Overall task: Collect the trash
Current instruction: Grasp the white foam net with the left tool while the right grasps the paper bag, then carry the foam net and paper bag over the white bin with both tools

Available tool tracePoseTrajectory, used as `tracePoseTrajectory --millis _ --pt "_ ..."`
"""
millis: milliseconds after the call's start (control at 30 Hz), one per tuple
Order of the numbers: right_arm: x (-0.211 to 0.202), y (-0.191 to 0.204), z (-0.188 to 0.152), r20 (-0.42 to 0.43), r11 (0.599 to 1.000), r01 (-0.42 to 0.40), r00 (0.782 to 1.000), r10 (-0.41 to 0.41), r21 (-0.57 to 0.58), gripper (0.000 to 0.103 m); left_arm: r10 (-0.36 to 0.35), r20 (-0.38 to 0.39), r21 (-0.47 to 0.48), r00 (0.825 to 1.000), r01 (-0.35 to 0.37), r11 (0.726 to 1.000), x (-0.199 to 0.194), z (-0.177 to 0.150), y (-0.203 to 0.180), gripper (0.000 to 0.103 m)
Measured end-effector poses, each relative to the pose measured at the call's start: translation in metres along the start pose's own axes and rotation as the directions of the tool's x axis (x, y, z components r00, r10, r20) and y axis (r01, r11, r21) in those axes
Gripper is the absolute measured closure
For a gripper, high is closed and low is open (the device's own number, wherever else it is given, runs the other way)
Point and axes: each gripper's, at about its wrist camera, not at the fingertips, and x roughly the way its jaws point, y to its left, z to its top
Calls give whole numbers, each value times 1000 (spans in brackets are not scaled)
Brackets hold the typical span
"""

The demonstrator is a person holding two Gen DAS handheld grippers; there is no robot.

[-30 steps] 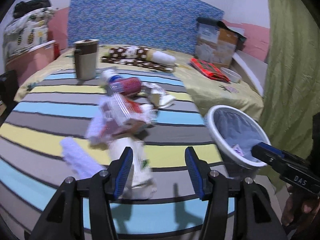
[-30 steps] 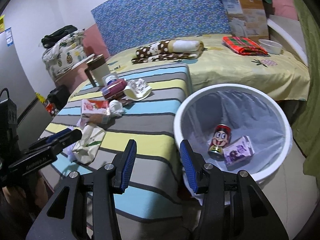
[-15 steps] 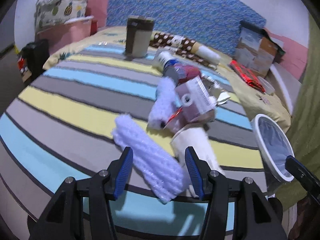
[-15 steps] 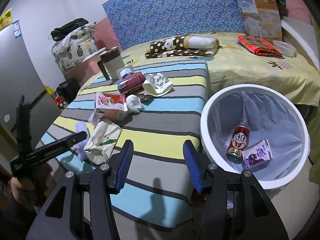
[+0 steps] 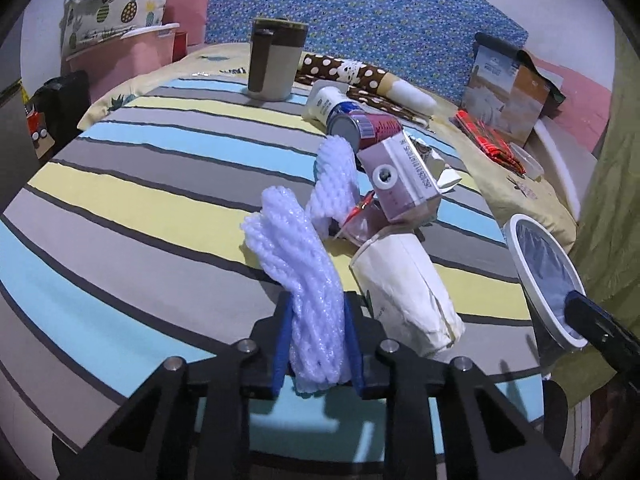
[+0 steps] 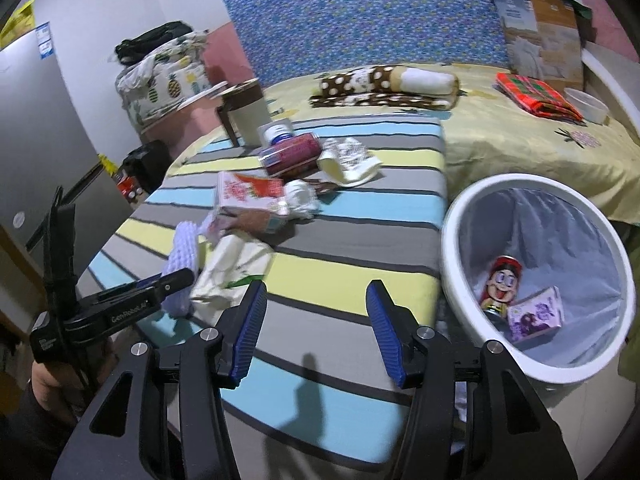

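Layout relative to the paper cup [image 5: 404,288], left wrist view: foam net [image 5: 296,264] lies at its left, carton [image 5: 404,180] and can [image 5: 368,130] behind, mug [image 5: 274,64] farthest behind, bin [image 5: 540,280] at right, off the striped mat [image 5: 120,184].

Dim bluish indoor light, soft shadows, fisheye-bent edges, slight blur

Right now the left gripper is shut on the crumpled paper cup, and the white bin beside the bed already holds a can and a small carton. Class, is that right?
One detail is wrong. The left gripper is shut on the white foam net, not the paper cup lying beside it, as the left wrist view shows. The bin does hold a can and a small carton.
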Motion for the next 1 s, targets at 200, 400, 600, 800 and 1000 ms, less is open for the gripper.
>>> tracePoseTrajectory --millis 200,400,600,800,1000 --pt "20 32 0 -36 997 -50 998 48 -65 49 -11 19 3 1000 11 1000 -12 -2 13 78" --pt "45 57 -4 -90 990 -68 994 57 -127 49 -25 30 3 999 24 1000 -20 -4 26 78" --pt "60 68 -7 -126 985 -44 992 23 -166 49 -36 27 -1 999 36 999 -19 -6 32 78" --pt "57 70 -8 -117 981 -38 993 16 -189 64 -46 24 7 999 46 999 -18 -7 29 78" --pt "44 63 -12 -104 983 -48 994 29 -176 64 -67 20 39 998 66 997 -20 -9 17 78"
